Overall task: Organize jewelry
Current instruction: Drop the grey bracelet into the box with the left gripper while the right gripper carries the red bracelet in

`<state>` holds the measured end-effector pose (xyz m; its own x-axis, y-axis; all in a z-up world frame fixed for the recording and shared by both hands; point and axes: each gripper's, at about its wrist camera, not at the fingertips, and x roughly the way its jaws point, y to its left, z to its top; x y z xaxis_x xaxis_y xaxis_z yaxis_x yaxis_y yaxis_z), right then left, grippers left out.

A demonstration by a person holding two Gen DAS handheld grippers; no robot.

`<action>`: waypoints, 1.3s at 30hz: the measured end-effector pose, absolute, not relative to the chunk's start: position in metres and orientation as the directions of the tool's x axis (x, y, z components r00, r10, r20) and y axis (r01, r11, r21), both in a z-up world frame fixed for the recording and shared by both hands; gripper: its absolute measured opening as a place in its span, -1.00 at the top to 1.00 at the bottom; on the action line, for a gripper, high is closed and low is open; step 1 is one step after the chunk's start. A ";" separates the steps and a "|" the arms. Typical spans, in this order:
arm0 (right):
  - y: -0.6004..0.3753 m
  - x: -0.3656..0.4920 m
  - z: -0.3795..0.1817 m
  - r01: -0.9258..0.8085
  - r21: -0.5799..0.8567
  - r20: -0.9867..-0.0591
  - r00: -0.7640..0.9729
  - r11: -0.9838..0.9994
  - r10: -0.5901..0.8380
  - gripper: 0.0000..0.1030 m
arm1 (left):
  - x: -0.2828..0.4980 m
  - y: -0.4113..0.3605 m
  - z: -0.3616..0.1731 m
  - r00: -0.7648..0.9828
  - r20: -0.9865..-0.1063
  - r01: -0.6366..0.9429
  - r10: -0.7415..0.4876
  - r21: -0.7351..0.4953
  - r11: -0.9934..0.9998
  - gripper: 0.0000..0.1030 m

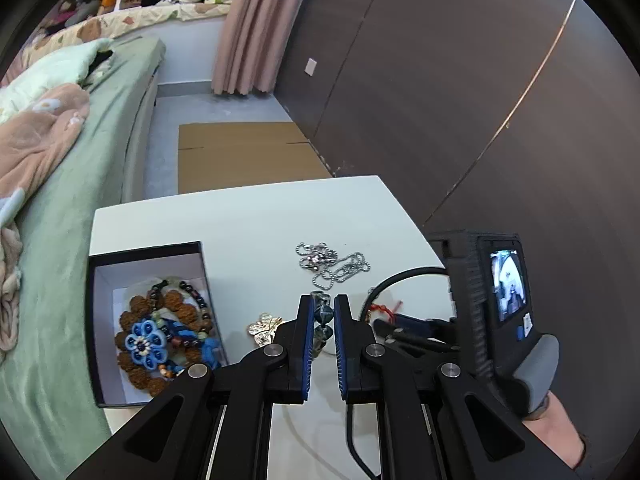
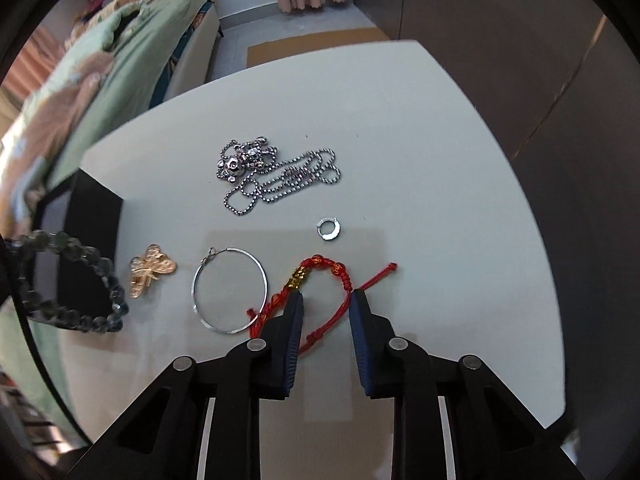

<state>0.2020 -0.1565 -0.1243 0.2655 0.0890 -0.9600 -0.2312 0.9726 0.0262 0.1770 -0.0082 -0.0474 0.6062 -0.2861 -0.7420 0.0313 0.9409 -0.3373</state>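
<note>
Your left gripper [image 1: 323,304] has its fingers closed on a dark bead bracelet [image 1: 323,314], held clear of the tabletop [image 1: 248,220] beside the black box [image 1: 146,249] of beaded pieces. Your right gripper [image 2: 327,300] points down with its fingers part-open astride the red cord bracelet [image 2: 316,280], not pinching it. Nearby lie a hoop earring [image 2: 230,290], a small ring [image 2: 329,229], a butterfly brooch [image 2: 151,269] and a ball chain [image 2: 276,178].
</note>
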 end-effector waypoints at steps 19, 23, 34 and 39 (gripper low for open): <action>-0.150 0.196 -0.073 -0.227 0.430 -0.800 0.354 0.874 0.485 0.95 | 0.154 0.069 -0.025 0.694 -0.692 -0.094 -0.202 -0.364 0.926 0.80; -0.128 0.197 -0.063 -0.270 0.477 -0.750 0.370 0.836 0.548 0.95 | 0.155 0.081 -0.029 0.692 -0.698 -0.123 -0.186 -0.367 0.922 0.80; -0.092 0.182 -0.042 -0.373 0.595 -0.605 0.375 0.712 0.703 0.95 | 0.151 0.118 -0.037 0.671 -0.732 -0.250 -0.119 -0.375 0.893 -0.29; -0.079 0.180 -0.042 -0.383 0.635 -0.569 0.355 0.671 0.742 0.95 | 0.148 0.132 -0.036 0.678 -0.727 -0.290 -0.110 -0.402 0.868 -0.31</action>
<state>0.1802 -0.0788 -0.0415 0.3554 0.7416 -0.5690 -0.3830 0.6708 0.6350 0.1477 0.1318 -0.0365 0.6775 -0.1103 -0.7272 -0.2905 0.8682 -0.4023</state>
